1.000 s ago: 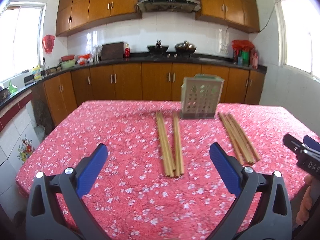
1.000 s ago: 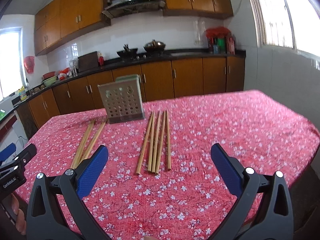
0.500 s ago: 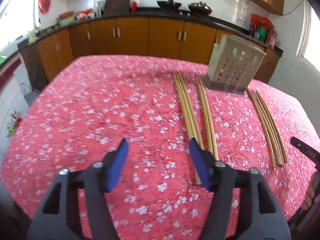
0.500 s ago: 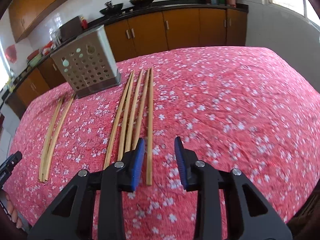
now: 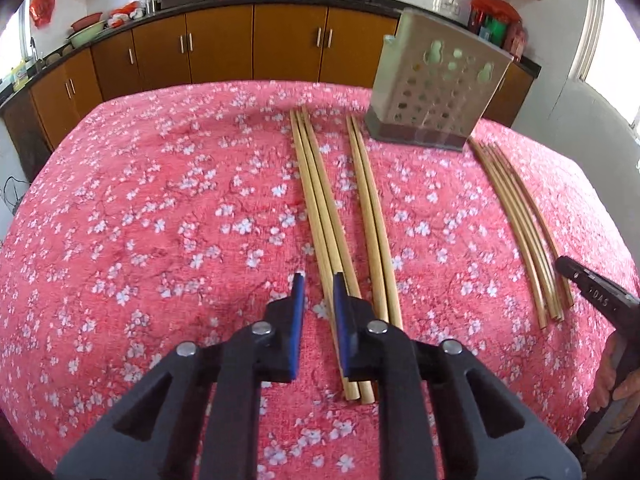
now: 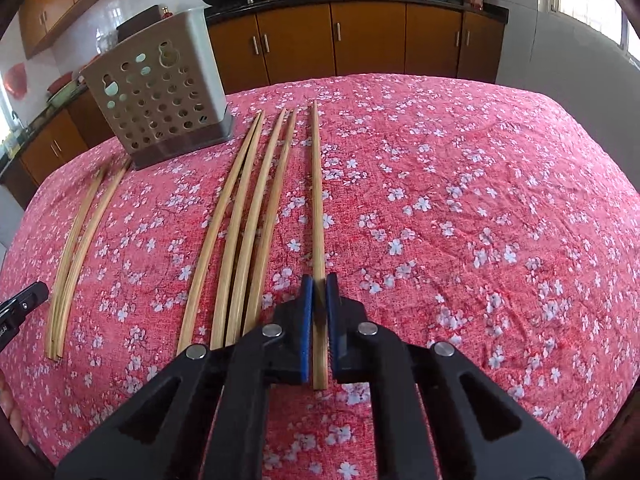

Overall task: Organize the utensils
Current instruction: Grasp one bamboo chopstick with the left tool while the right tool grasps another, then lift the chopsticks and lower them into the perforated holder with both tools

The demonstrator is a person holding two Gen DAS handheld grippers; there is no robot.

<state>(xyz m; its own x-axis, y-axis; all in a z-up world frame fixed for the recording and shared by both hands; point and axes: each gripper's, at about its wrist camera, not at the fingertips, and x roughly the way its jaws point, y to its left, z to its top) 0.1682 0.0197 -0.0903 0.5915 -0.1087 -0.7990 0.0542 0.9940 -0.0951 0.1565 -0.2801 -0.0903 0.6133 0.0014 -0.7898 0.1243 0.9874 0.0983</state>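
Bamboo chopsticks lie lengthwise on the red floral tablecloth (image 5: 140,220) in front of a perforated grey utensil holder (image 5: 436,92). My left gripper (image 5: 319,282) hangs low over the near end of the left bundle (image 5: 316,200). Its jaws are closing, and the leftmost chopstick (image 5: 330,312) runs along the right pad with a gap to the left pad. My right gripper (image 6: 319,284) is shut on the near end of the rightmost chopstick (image 6: 317,200), which still lies on the cloth. The holder (image 6: 160,92) stands upright at the back left in the right wrist view.
A second pair (image 5: 370,208) lies beside the left bundle, and several more chopsticks (image 6: 244,220) lie left of the gripped one. Wooden cabinets and a dark counter with pots run behind the table. A hand (image 5: 612,384) shows at the right edge.
Both grippers came down and forward to the near ends of the chopsticks. Their wide jaws narrowed. The right pair closed on the rightmost chopstick, and the left pair drew in around the leftmost one.
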